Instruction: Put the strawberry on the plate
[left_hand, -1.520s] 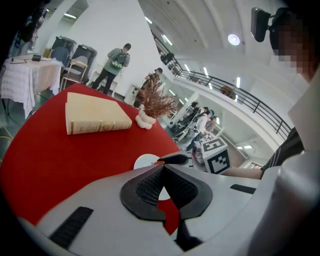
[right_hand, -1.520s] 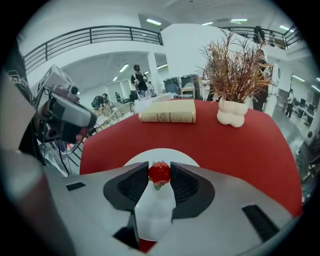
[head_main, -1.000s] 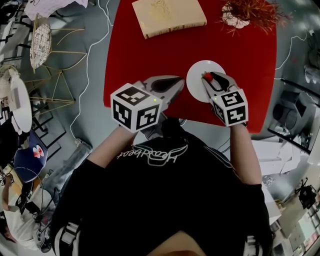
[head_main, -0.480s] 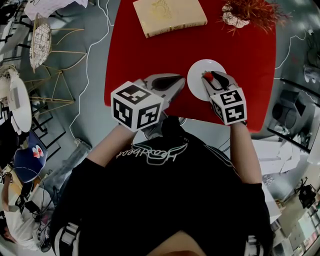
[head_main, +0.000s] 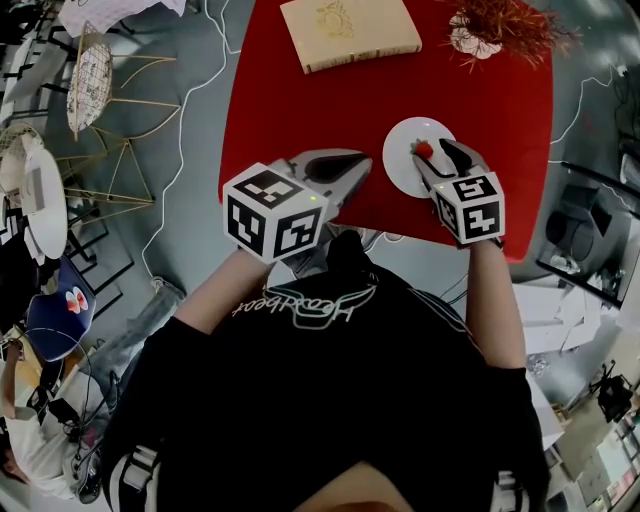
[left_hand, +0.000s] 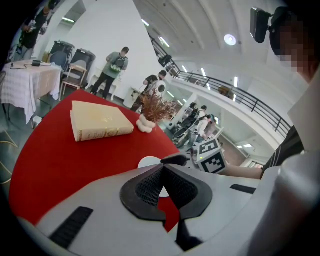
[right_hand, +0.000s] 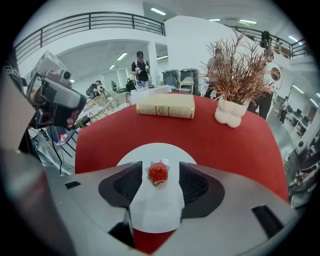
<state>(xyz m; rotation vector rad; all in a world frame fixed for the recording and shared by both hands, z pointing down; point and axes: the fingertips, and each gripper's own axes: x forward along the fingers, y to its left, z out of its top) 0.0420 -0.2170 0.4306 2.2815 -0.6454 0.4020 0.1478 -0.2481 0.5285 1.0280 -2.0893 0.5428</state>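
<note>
Task looks all but done; strawberry (right_hand: 158, 172) lies on the white plate (right_hand: 150, 149), near its middle, green cap on the side away from the gripper; nothing seems to be holding it up.

Right gripper (head_main: 433, 153): jaws have just been opening and stand wide apart; strawberry sits between them near the tips, with a clear gap to the pad on either side, so no grip on it; nothing else in the jaws. The gripper tilts down over the near half of the plate, jaw tips low over it; can't tell whether they touch it.

Left gripper (left_hand: 162, 169): jaws brought together, tips touching, nothing held; it hangs over the near edge of the red table (head_main: 300, 120), off to the left of the right gripper, well apart from plate and strawberry; the plate lies ahead of it and to its right.

What's left, as a judgement: only pulling the right gripper back off the plate without knocking the fruit; jaws are wide enough that a straight retreat should clear it; risk is a pad clipping the strawberry and rolling it toward the rim.

Beyond the right gripper's tips: book (right_hand: 166, 105) ahead and slightly left, dried plant in a white pot (right_hand: 231, 112) ahead and right, both well apart from the plate.
</note>
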